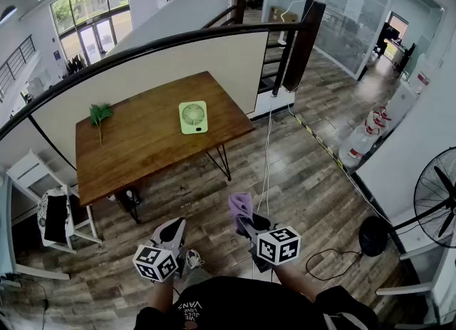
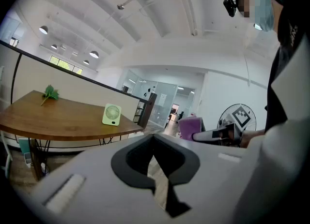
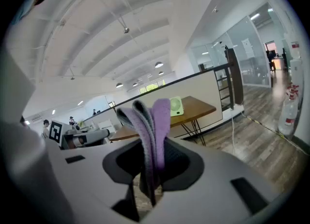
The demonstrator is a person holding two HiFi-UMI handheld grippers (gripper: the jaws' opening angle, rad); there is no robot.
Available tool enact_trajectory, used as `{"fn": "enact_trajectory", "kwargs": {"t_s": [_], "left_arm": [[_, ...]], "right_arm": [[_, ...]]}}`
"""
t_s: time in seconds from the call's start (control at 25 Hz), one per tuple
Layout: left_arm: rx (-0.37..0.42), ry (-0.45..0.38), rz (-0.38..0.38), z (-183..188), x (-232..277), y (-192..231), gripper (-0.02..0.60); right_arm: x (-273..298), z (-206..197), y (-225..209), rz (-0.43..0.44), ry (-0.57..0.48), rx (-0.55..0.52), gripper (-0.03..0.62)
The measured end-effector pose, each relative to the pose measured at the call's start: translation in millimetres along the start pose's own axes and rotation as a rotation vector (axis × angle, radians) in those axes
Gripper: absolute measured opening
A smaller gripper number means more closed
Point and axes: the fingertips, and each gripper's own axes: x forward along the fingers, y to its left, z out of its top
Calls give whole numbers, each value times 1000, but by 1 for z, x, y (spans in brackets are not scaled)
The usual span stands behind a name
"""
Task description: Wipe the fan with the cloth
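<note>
A wooden table (image 1: 135,150) is seen beside a railed half-wall (image 1: 214,58), well apart from both grippers. The left gripper (image 1: 173,230) is held closed, with nothing between its jaws. A small green fan (image 1: 193,117) is stood upright near the table's far edge. A folded purple cloth (image 1: 240,204) is clamped upright in the right gripper (image 1: 247,223). A leafy sprig (image 1: 100,113) is laid at the table's far left.

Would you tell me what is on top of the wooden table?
A small green fan near its middle and a leafy green sprig toward the left end. Only the tabletop beneath them is covered.
</note>
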Motion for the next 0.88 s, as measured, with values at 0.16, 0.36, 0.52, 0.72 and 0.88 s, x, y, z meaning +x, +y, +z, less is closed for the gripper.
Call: {"fn": "enact_trajectory", "kwargs": {"t_s": [0.16,0.36,0.52,0.72,0.88], "left_arm": [[-5,3,5,6,9,24,12],[-17,1,1,20,23,57,12],[2,15,-32,31,31,85,12],[12,42,-63,45,40,126,12],[22,59,-98,57,49,152,12]], "right_arm": [[25,9,1,10,-19,28,107],[62,22,-1,-7,-12,52,107],[95,33,2,-23,-20,72,107],[135,52,11,-41,-51,98,107],[160,59,16,-72,-65,117,107]]}}
